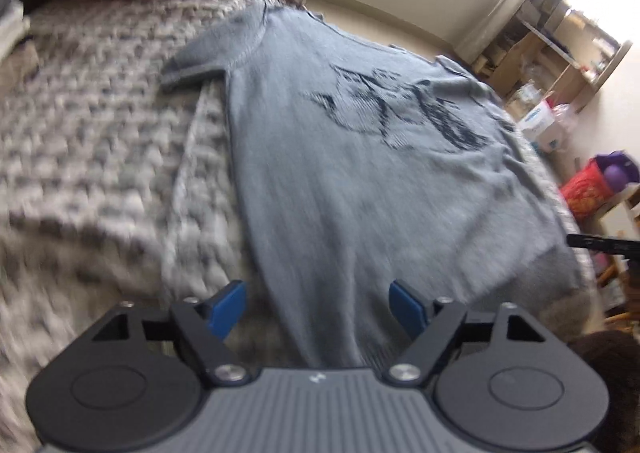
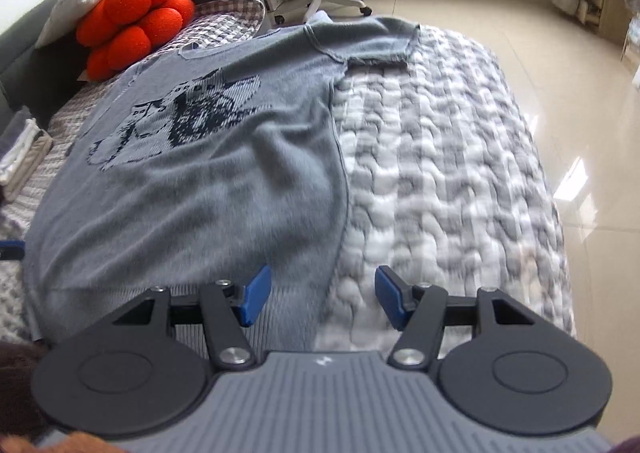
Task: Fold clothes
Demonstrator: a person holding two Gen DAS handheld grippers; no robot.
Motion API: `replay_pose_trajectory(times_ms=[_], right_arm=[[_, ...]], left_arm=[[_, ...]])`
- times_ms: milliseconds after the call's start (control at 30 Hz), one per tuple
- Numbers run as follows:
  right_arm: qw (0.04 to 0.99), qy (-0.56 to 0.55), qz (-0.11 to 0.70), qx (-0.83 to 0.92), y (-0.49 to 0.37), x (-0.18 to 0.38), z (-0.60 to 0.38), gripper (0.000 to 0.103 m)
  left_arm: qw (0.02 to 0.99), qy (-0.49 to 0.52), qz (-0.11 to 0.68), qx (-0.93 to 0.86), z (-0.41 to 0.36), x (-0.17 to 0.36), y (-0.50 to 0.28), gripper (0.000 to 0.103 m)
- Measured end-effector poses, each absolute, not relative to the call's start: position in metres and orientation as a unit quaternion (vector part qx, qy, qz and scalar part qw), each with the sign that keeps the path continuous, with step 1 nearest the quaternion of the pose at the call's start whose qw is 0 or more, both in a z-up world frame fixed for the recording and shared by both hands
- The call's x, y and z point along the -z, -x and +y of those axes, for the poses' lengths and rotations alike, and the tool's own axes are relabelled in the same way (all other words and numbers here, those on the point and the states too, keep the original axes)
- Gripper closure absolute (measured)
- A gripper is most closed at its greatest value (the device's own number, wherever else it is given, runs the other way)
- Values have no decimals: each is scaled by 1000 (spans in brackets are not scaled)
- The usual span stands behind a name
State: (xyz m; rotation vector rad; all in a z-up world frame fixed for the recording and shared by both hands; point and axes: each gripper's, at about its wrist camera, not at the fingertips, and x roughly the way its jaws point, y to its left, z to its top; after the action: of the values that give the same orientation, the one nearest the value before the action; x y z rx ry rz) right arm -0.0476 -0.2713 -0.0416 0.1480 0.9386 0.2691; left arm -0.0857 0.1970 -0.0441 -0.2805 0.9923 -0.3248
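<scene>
Your left gripper [image 1: 318, 307] and right gripper [image 2: 322, 295] both stand released, with nothing between the jaws, at the hem corners of the grey sweater [image 2: 208, 157]. It lies flat on the quilt [image 2: 440, 157], its long axis running away from you. No container is in view.

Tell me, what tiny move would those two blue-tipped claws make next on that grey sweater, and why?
Probably lower both and pinch the hem corners. The sweater lies flat, print up, on the knitted blanket, not yet folded. The left gripper and the right gripper both stand open over the near hem with nothing pinched, the right one straddling the sweater's side edge. A fold needs a hold first.
</scene>
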Motion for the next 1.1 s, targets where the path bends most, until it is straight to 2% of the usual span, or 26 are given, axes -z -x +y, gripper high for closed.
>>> replay_pose_trajectory(times_ms=[67, 200, 300, 333, 367, 433, 500, 533, 567, 600, 733, 1100], right_arm=[[877, -85, 454, -136, 53, 43, -278, 41], [868, -110, 458, -156, 62, 43, -287, 41], [860, -131, 460, -175, 68, 44, -294, 46], [858, -136, 462, -181, 70, 45, -295, 47], [855, -141, 464, -186, 71, 45, -296, 50], [850, -155, 465, -195, 74, 47, -297, 51], [843, -171, 467, -204, 76, 49, -298, 63], [842, -172, 469, -204, 76, 50, -297, 68], [842, -171, 470, -204, 77, 51, -296, 84], [841, -172, 472, -202, 77, 51, -295, 95], [841, -174, 474, -197, 82, 46, -296, 96], [847, -145, 462, -218, 120, 6, -287, 97]], left_arm=[[847, 158, 480, 166, 200, 50, 93, 36], [830, 194, 491, 181, 204, 65, 108, 44], [820, 224, 489, 195, 206, 76, 119, 57], [819, 233, 486, 198, 206, 80, 122, 66], [817, 240, 484, 201, 207, 84, 124, 71], [815, 253, 482, 201, 207, 91, 127, 72], [813, 269, 476, 200, 208, 96, 129, 75], [812, 276, 474, 199, 208, 98, 130, 81], [812, 282, 472, 197, 209, 100, 130, 94], [812, 288, 470, 194, 209, 100, 131, 97], [814, 303, 453, 201, 214, 87, 136, 97], [840, 264, 416, 226, 221, 28, 156, 99]])
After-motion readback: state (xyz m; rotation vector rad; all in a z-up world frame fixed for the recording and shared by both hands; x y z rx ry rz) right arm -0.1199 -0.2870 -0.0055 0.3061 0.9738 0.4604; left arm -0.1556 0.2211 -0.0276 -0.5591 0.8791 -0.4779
